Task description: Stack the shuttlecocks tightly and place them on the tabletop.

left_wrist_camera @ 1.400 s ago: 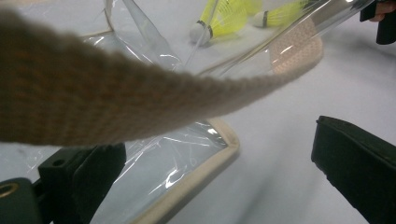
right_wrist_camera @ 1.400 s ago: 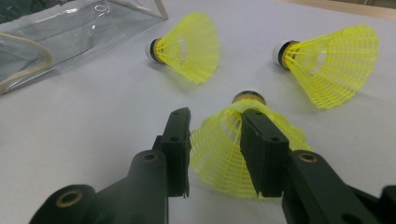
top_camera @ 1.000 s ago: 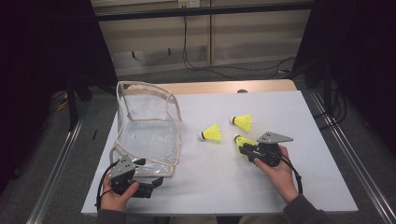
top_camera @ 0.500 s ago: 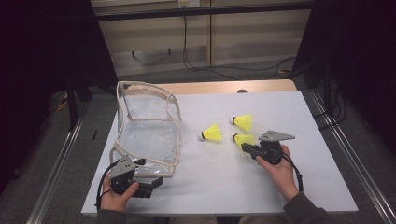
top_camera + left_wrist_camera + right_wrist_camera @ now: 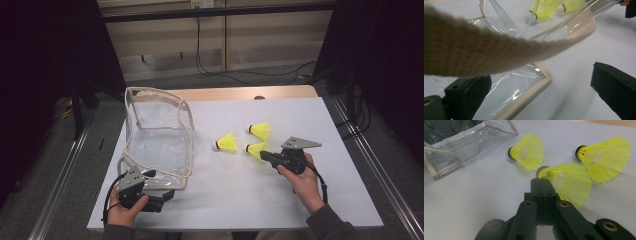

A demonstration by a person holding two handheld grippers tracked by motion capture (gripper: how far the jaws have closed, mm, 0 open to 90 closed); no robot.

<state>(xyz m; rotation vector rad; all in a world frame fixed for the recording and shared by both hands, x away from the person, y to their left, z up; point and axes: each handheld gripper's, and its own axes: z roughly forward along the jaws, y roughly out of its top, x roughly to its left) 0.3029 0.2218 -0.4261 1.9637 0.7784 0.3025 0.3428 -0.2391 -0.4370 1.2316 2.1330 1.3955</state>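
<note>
Three yellow shuttlecocks lie on the white board [image 5: 240, 200]: one [image 5: 229, 142] toward the middle, one [image 5: 261, 130] farther back, and the nearest [image 5: 257, 148] right at my right gripper [image 5: 268, 155]. Seen along its own jaws, the right gripper [image 5: 541, 180] is shut, jaws pressed together. Its tips sit just short of the nearest shuttlecock's cork and against the skirt [image 5: 569, 186]; I see no mesh between them. A clear bag [image 5: 160, 135] with beige trim stands at the left. My left gripper [image 5: 167, 196] is open, and the bag's trimmed corner [image 5: 544, 77] lies between its jaws, untouched.
A beige strap [image 5: 486, 50] of the bag crosses close in front of the left gripper's camera. Metal rails [image 5: 60, 190] run along both sides of the board. A wooden table edge [image 5: 280, 93] shows behind it, with cables [image 5: 210, 70] on the floor beyond.
The right gripper's jaws have come together beside the nearest shuttlecock, with the hand shifting only slightly. The left hand, the bag and the other shuttlecocks have stayed put.
</note>
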